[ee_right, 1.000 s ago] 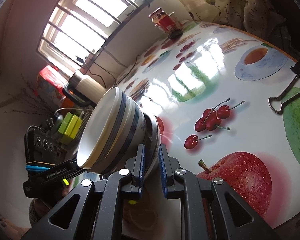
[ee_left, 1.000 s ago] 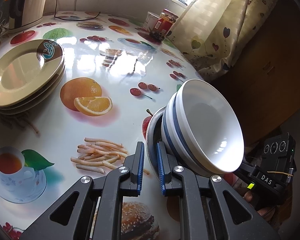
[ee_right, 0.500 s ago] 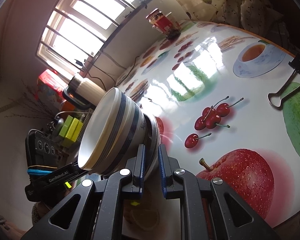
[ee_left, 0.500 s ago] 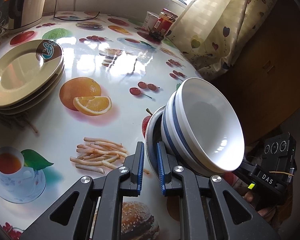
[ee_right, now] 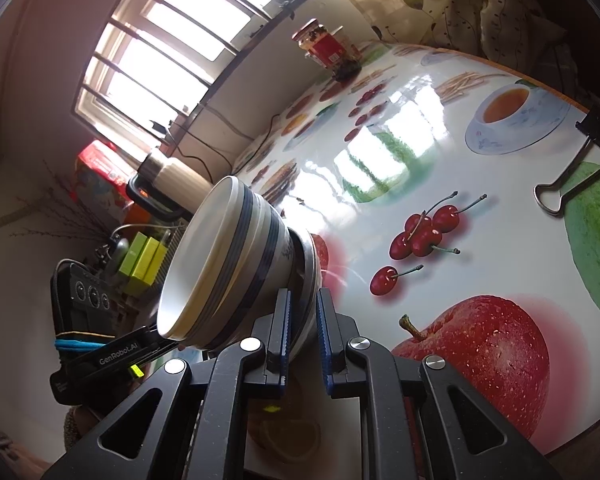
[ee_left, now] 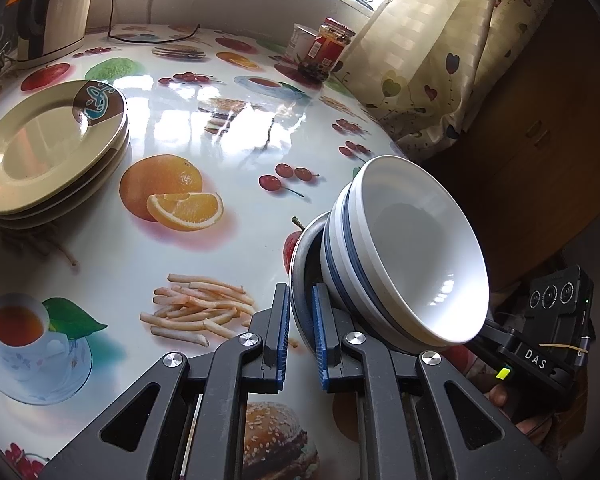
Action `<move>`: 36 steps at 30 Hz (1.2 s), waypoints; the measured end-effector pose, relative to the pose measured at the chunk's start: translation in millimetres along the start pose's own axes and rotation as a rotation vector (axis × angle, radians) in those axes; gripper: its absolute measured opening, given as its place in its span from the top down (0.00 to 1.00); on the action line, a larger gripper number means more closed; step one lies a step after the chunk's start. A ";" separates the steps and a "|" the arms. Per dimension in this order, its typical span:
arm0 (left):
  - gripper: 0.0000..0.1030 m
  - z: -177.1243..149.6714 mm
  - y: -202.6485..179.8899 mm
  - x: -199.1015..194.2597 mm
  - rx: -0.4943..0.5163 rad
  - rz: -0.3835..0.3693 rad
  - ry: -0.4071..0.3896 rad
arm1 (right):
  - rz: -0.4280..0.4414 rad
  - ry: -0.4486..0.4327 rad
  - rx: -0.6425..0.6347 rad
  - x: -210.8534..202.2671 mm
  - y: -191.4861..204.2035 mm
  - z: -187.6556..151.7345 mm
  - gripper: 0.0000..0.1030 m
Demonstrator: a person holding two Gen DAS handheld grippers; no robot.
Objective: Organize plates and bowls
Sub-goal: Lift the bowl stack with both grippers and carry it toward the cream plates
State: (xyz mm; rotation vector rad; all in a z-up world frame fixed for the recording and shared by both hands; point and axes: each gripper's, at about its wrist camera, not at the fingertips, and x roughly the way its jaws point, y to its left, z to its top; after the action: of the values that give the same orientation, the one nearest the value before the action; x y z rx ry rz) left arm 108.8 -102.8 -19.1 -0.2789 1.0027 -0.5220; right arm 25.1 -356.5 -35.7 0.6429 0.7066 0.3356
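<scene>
Bowls overhang table edge.

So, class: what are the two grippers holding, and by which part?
Both grip the metal dish under the nested bowls by its rim: left gripper and right gripper on opposite sides.

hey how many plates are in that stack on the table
3 plates show as rim edges, stacked at the table's left side near the kettle: one patterned on top, two beneath. More could be hidden underneath.
</scene>
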 end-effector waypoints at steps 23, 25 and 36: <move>0.89 0.0 2.0 -0.9 -0.002 0.014 0.004 | 0.001 0.000 -0.018 1.1 4.7 1.4 0.88; 0.89 0.5 2.3 -1.1 -0.001 0.015 0.006 | 0.001 0.000 -0.017 0.8 4.4 1.2 0.88; 0.89 -0.6 -2.0 -3.2 0.016 0.035 -0.002 | 0.002 -0.001 -0.017 0.6 4.3 1.7 0.88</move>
State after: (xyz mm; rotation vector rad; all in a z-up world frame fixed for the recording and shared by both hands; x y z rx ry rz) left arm 106.3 -102.8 -16.2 -0.2474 0.9990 -0.4974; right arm 26.4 -353.6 -32.2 0.6277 0.7018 0.3426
